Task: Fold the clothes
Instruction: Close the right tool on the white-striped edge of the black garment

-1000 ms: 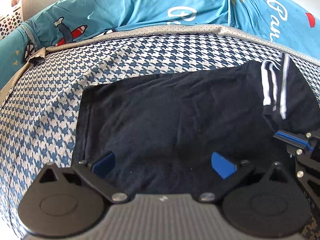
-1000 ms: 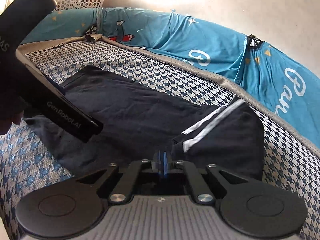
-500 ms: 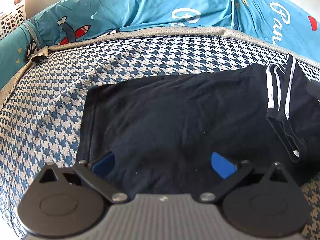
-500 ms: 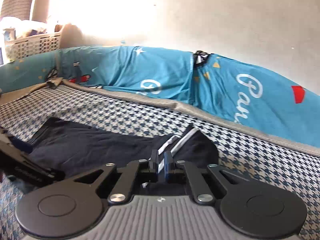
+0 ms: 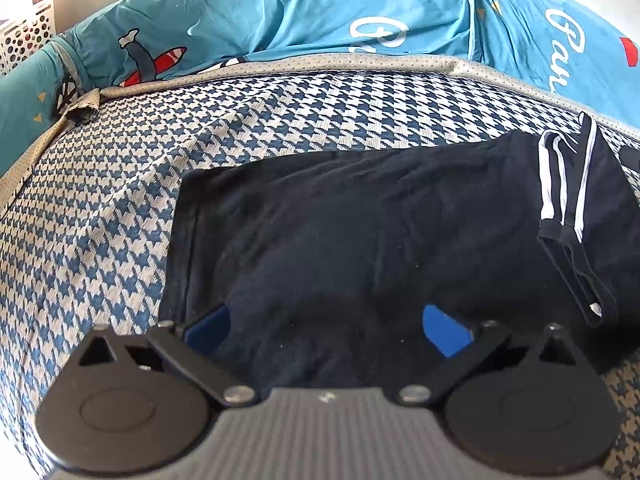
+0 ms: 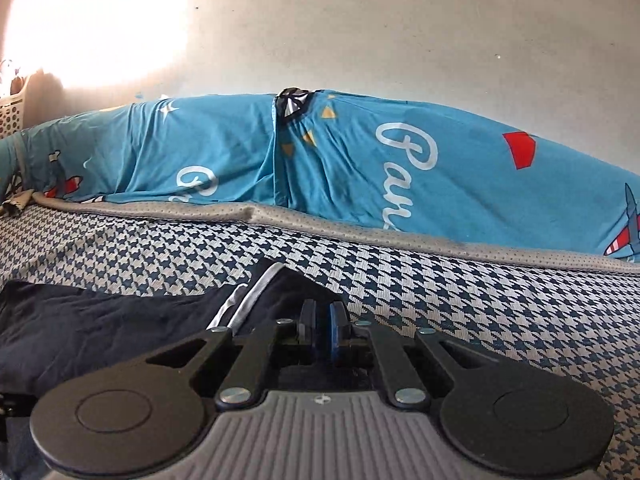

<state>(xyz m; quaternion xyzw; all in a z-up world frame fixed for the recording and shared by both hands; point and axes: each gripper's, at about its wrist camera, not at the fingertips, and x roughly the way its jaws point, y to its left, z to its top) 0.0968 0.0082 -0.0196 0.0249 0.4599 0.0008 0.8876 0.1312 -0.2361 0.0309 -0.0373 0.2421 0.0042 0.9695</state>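
A black garment (image 5: 360,240) with white side stripes (image 5: 560,180) lies flat on the houndstooth bed cover (image 5: 100,220). Its striped end is folded back over the right part. My left gripper (image 5: 326,326) hovers open over the garment's near edge, its blue pads wide apart and nothing between them. In the right wrist view the same garment (image 6: 100,328) lies low on the left, its stripes (image 6: 248,300) just left of the fingers. My right gripper (image 6: 322,332) is shut, pads nearly together, with no cloth seen between them.
A rolled blue printed quilt (image 5: 280,20) (image 6: 360,168) runs along the far side of the bed against a pale wall (image 6: 400,20). A white perforated basket (image 5: 24,36) stands at the far left. Bare houndstooth cover (image 6: 500,312) stretches right of the garment.
The right gripper has left the left wrist view; its own view rolled level and swung right and up, away from the garment. The left gripper stayed over the near edge.
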